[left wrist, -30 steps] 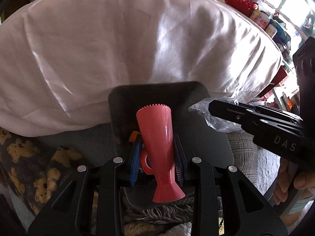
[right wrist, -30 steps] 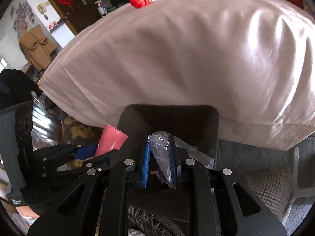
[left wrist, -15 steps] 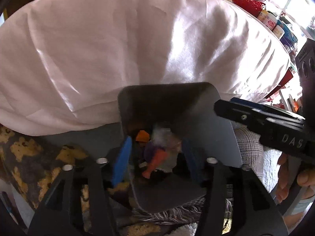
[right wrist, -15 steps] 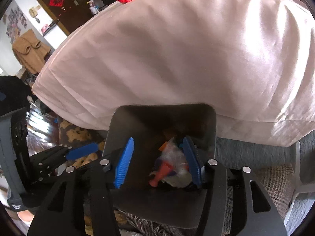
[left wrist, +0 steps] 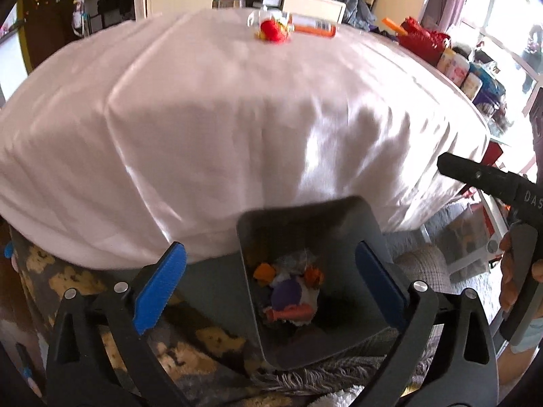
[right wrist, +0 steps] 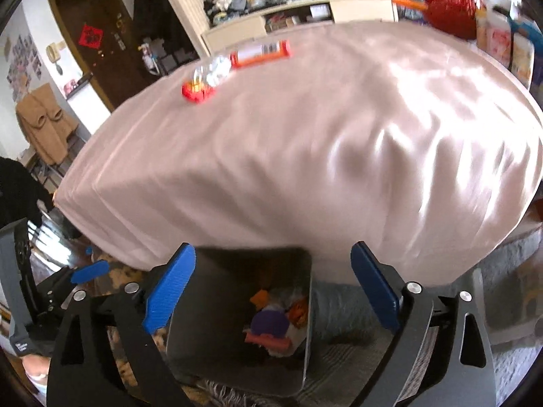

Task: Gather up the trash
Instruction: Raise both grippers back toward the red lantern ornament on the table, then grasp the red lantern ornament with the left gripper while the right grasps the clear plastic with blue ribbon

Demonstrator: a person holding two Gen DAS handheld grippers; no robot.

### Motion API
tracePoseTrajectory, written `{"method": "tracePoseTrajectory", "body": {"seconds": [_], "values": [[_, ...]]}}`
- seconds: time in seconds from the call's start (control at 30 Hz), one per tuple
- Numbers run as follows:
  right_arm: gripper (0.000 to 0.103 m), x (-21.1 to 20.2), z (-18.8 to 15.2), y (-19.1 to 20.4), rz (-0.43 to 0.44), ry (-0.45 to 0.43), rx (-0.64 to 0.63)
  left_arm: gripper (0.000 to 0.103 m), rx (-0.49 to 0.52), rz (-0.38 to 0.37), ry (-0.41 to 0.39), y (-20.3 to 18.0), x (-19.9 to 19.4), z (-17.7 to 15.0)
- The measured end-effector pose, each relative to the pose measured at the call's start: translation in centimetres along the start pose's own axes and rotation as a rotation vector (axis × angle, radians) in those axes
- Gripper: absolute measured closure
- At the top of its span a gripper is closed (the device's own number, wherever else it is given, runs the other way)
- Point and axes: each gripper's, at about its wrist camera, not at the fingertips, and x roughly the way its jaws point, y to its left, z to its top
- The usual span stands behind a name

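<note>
A dark grey bin (left wrist: pixel 370 224) stands on the floor against the white-clothed table (left wrist: pixel 237 118); it also shows in the right wrist view (right wrist: pixel 217 305). Inside lie the pink cup (left wrist: pixel 288 312), a purple piece (left wrist: pixel 286 293), orange bits and clear plastic; the same pile shows in the right wrist view (right wrist: pixel 268 322). My left gripper (left wrist: pixel 271 291) is open and empty above the bin. My right gripper (right wrist: pixel 271 285) is open and empty above it too. On the tabletop lie a red wrapper (left wrist: pixel 271 30), crumpled clear plastic (right wrist: pixel 212 68) and an orange-ended tube (left wrist: pixel 314 28).
A patterned rug (left wrist: pixel 78 281) lies left of the bin. Red items and boxes (left wrist: pixel 424 42) crowd the table's right edge. A cabinet (left wrist: pixel 244 0) and a dark door (right wrist: pixel 91 44) stand behind. The other gripper's body (left wrist: pixel 492 183) is at the right.
Both grippers opened and dropped the pink cup and the clear plastic into the bin. Both then rose and pulled back, bringing the tabletop into view.
</note>
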Motion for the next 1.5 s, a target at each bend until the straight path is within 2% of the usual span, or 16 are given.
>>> {"method": "tracePoseTrajectory", "body": {"seconds": [0.23, 0.4, 0.67, 0.7, 0.87, 0.97, 1.23, 1.4, 1.43, 1.5], "values": [[0.008, -0.3, 4.6, 0.2, -0.035, -0.057, -0.04, 0.009, 0.008, 0.01, -0.062, 0.3, -0.6, 4.1], [0.008, 1.0, 7.6, 0.8, -0.035, -0.054, -0.065, 0.009, 0.022, 0.028, -0.081, 0.1, 0.1, 8.1], [0.008, 4.3, 13.0, 1.6, -0.026, -0.023, -0.079, 0.01, 0.005, 0.013, -0.094, 0.6, 1.8, 13.7], [0.008, 4.7, 13.6, 1.6, -0.027, -0.02, -0.074, 0.011, 0.002, 0.016, -0.097, 0.7, 2.1, 14.5], [0.008, 6.2, 16.3, 1.6, -0.009, -0.013, -0.048, 0.03, 0.008, 0.023, -0.096, 0.7, 4.1, 17.4], [0.008, 7.3, 17.5, 1.6, -0.003, -0.004, -0.034, 0.038, 0.004, 0.015, -0.085, 0.8, 5.4, 19.0], [0.008, 9.5, 19.6, 1.6, -0.02, -0.005, -0.022, 0.04, 0.002, 0.03, -0.058, 0.8, 8.0, 22.0], [0.008, 10.1, 20.4, 1.8, -0.041, -0.013, -0.03, 0.04, 0.021, 0.026, -0.031, 0.4, 9.3, 22.4], [0.008, 10.3, 20.5, 1.9, -0.041, -0.01, -0.032, 0.042, 0.022, 0.025, -0.028, 0.4, 9.5, 22.5], [0.008, 10.6, 20.6, 2.3, -0.041, -0.006, -0.037, 0.052, 0.023, 0.013, -0.015, 0.6, 10.0, 22.6]]}}
